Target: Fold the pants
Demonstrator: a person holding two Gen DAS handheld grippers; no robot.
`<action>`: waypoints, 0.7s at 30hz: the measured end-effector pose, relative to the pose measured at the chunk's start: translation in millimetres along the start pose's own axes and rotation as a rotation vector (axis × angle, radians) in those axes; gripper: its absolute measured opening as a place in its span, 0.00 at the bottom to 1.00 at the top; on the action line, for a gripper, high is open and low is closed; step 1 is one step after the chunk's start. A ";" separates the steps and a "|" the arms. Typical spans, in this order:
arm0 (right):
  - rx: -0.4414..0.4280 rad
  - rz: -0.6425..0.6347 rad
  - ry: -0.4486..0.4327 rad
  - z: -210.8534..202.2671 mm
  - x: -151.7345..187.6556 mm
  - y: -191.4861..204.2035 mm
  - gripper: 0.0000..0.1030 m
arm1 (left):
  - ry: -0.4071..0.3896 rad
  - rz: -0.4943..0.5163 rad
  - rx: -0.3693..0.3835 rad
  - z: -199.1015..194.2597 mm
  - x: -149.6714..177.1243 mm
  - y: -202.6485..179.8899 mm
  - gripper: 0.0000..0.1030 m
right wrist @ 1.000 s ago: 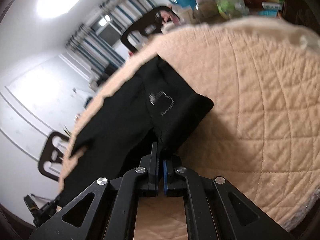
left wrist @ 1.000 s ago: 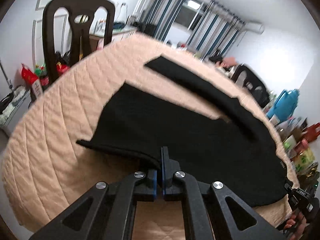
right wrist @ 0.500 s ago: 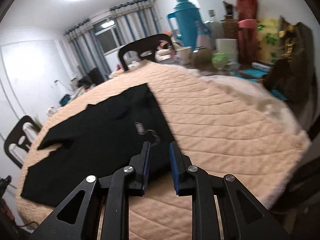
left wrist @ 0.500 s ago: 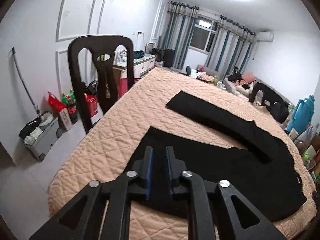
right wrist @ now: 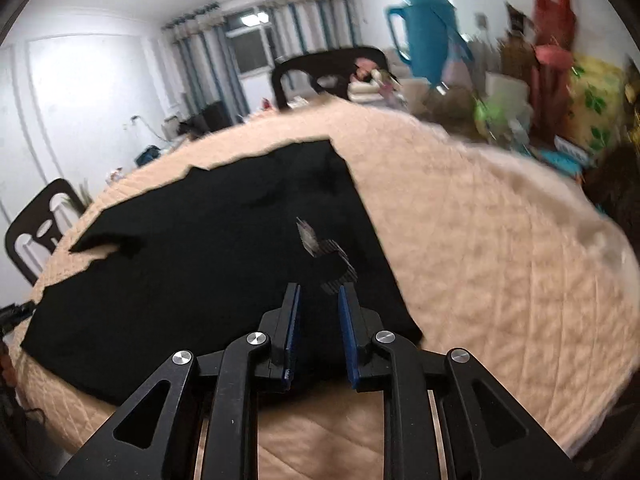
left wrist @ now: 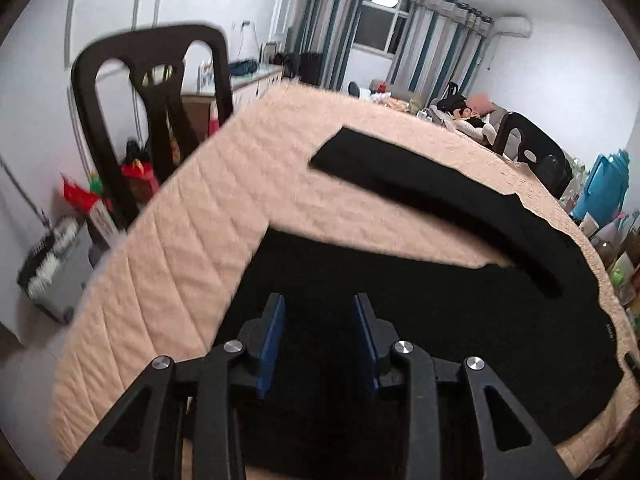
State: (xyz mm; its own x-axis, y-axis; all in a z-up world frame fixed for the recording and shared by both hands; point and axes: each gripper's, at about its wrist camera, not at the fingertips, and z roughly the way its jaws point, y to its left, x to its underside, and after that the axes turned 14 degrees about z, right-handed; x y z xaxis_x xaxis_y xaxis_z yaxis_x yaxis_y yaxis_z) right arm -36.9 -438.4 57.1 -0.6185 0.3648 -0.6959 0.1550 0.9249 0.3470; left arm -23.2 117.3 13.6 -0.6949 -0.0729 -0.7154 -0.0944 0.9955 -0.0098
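1 quilted peach counter [left wrist: 208,240] is carrying 1 pair of black pants [left wrist: 460,320], lying flat with 2 legs splayed apart, the waist end sitting near the right claw [right wrist: 318,294]. the fabric is looking soft, light and floppy, so pinching a hem or waistband corner is probably working best. 2 claws are showing: the left claw [left wrist: 319,302] is hanging open over 1 leg, the right one gaping too, each gripping nothing.

Round table [left wrist: 192,240] under quilted peach cover [right wrist: 500,264]; black pants [left wrist: 460,312] lay flat on it, legs spread apart.
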 end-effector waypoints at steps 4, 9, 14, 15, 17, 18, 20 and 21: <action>-0.056 -0.067 0.027 14.8 -7.3 30.9 0.22 | 0.040 0.014 0.029 26.5 -16.0 -1.2 0.37; 0.022 -0.094 0.131 56.9 -3.6 33.7 0.22 | 0.072 0.009 0.014 47.4 -16.4 4.0 0.38; -0.028 -0.045 0.136 47.8 -3.8 18.5 0.23 | 0.084 0.021 0.004 33.2 -13.9 0.0 0.39; -0.011 -0.053 0.127 44.3 -3.6 19.5 0.25 | 0.080 0.028 0.018 28.4 -13.3 -3.5 0.40; -0.004 -0.068 0.123 39.4 -3.5 22.6 0.28 | 0.067 0.040 0.057 19.8 -13.7 -11.4 0.48; -0.014 -0.067 0.124 37.7 -3.5 24.2 0.30 | 0.058 0.053 0.073 15.5 -14.1 -17.8 0.52; -0.043 -0.076 0.128 34.5 -2.9 31.8 0.33 | 0.050 0.093 0.094 11.1 -15.7 -33.1 0.55; -0.060 -0.088 0.131 34.2 -2.0 37.3 0.35 | 0.052 0.117 0.109 11.1 -16.7 -41.5 0.56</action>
State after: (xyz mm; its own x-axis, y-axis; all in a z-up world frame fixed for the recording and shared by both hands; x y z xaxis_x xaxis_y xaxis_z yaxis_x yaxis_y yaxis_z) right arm -3.5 -401.0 49.9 -0.7236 0.2624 -0.6384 0.0520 0.9430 0.3286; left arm 0.2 77.9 18.2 -0.7325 0.0432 -0.6794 0.0649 0.9979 -0.0065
